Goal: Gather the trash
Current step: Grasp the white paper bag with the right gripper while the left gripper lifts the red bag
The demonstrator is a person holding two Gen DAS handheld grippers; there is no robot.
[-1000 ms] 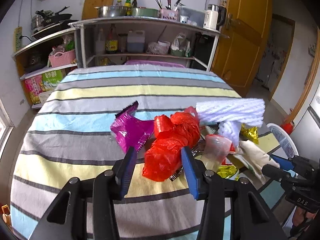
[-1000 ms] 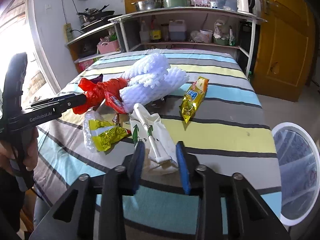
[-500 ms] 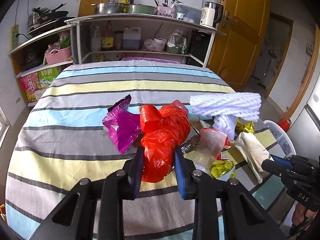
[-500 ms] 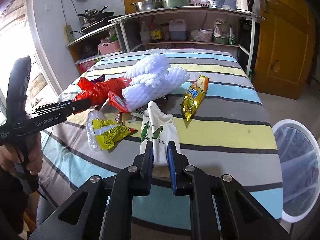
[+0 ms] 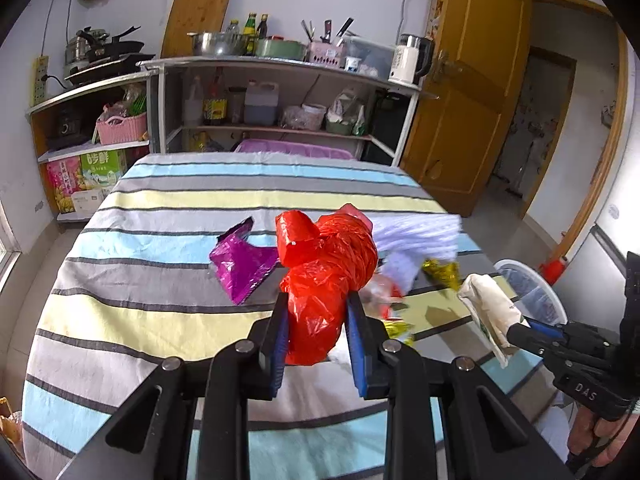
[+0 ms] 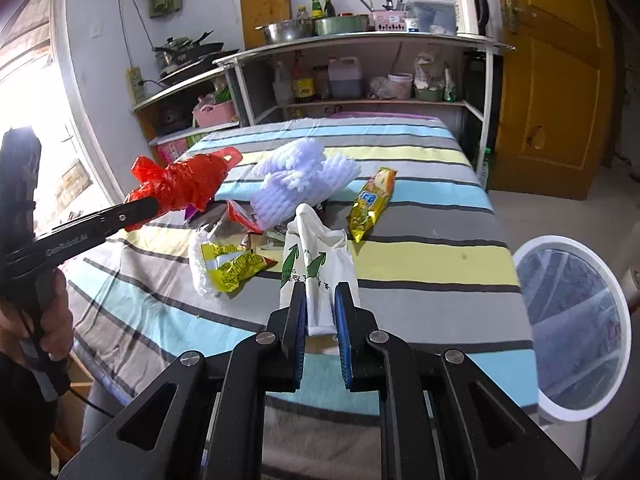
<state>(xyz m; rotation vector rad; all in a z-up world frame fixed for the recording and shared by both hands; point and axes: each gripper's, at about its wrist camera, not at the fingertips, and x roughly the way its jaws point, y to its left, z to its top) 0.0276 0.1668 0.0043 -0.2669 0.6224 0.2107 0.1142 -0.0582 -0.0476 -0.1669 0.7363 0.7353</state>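
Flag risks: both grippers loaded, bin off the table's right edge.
1. The red plastic bag is pinched only at its lower part by the left gripper; its loose bulk could slip.
2. The white bag trails from the right gripper above the wrappers and may drag them.
3. The bin is low, so drops could miss.

Both wrist cameras close above striped table (image 5: pixel 160 320), angled down toward shelves (image 6: pixel 360 46); table shared

Striped tablecloth (image 5: pixel 168 208), kitchen shelf (image 5: pixel 280 68) w/ bottles & pots, orange door (image 5: pixel 468 92)
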